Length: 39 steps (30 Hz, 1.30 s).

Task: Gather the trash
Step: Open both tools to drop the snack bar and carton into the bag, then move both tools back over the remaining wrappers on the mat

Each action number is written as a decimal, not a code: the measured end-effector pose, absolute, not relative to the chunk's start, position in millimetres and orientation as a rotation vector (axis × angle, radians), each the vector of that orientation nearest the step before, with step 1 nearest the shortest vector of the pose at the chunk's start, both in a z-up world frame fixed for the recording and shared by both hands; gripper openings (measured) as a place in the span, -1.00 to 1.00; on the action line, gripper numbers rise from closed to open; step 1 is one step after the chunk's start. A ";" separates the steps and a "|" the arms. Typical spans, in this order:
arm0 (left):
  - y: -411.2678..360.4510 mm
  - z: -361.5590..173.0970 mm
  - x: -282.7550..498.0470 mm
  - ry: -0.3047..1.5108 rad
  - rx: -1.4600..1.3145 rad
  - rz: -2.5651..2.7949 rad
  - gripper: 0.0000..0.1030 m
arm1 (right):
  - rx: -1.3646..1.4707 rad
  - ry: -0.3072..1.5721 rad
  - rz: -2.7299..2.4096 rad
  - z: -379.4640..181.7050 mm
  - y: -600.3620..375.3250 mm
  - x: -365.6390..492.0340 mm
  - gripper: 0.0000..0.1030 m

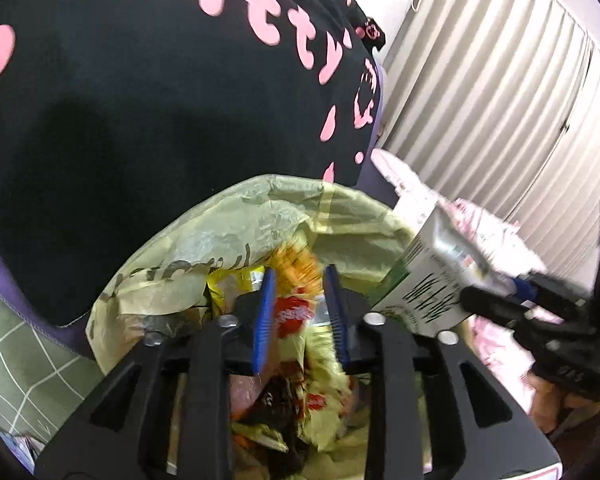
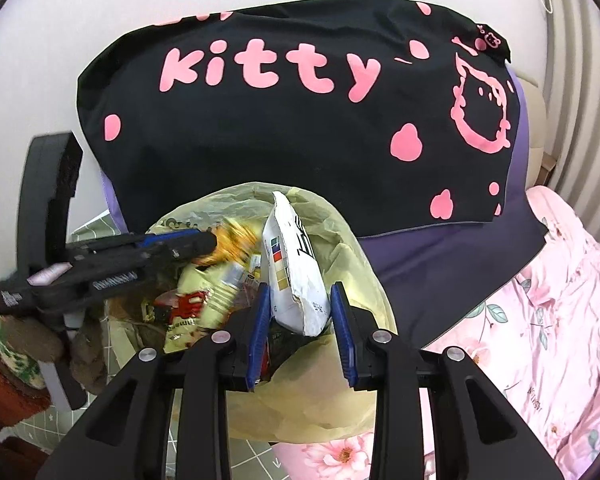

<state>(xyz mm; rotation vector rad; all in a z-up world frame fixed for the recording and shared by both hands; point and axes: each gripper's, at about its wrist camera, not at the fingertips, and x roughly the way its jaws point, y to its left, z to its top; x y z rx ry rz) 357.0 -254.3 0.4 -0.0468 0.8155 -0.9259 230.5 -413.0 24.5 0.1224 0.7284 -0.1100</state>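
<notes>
My left gripper (image 1: 300, 292) and right gripper (image 2: 302, 308) share one build: matte black angular frames with slotted cut-outs, round silver screws at the joints, and ribbed blue pads (image 1: 265, 320) lining each finger. White lettering marks one black body. A brown, fuzzy glove (image 2: 36, 340) meets a rust-red cuff.

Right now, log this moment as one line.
left gripper: open over wrappers | right gripper: open around white carton | trash bag: open, part-filled
</notes>
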 end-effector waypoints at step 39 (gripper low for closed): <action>101.8 -68.9 304.9 0.889 -0.230 -0.146 -0.29 | 0.018 0.929 0.432 -68.8 -168.5 321.1 -0.10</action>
